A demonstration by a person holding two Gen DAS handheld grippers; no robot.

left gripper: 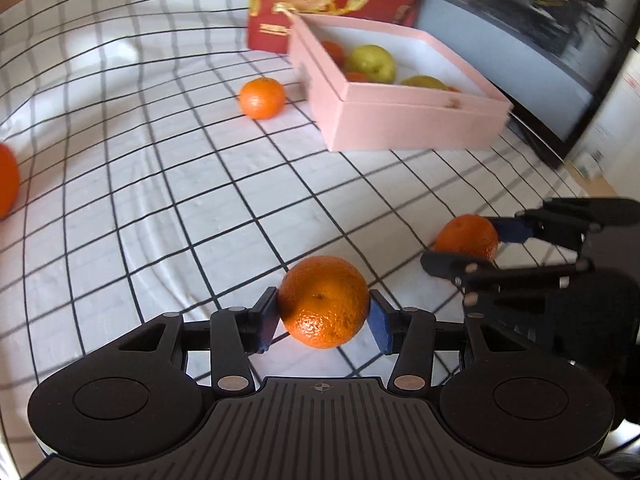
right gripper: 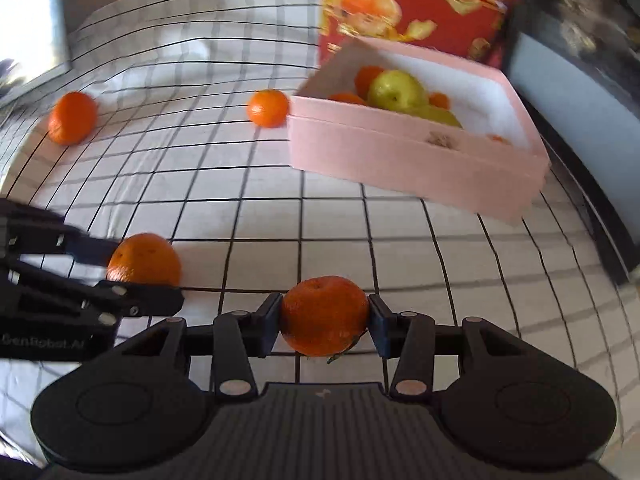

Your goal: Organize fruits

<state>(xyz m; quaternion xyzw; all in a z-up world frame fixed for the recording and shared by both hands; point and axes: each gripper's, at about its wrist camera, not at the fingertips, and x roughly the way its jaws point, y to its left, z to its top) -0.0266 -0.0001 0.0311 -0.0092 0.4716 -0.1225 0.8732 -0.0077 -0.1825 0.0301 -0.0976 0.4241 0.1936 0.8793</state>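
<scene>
On your far left, an orange (right gripper: pixel 73 118) lies loose on the gridded cloth (left gripper: pixel 160 200), well away from the box. A second loose orange (left gripper: pixel 262 98) sits nearer, just beside the left corner of the pink box (left gripper: pixel 400 124); whether it touches the wall you cannot tell.

Your left gripper (left gripper: pixel 323 318) is pinching a mandarin (left gripper: pixel 323 302), one blue pad against each side. The fruit appears to be clear of the cloth, though the view does not settle that. Your right gripper (right gripper: pixel 324 318) is likewise clamped on its own mandarin (right gripper: pixel 324 314), with a bit of stem or leaf hanging under it. The two grippers are close beside each other, the right one just to the right of the left.

Ahead and to the right stands the open pink box, already holding two green apples (left gripper: pixel 370 63) and a few oranges. Behind it is a red gift box (right gripper: pixel 412 4), with a dark screen (left gripper: pixel 520 32) along the right edge.

You look to be in the carry step: both fruits gripped, neither yet in the box. The next move calls for bringing each mandarin forward over the near wall, high enough to clear the rim, and keeping the two grippers from crowding each other. Aim for the bare white floor at the right end of the box rather than on top of the apples, and let go low so nothing rolls. Two oranges remain on the cloth after that.
</scene>
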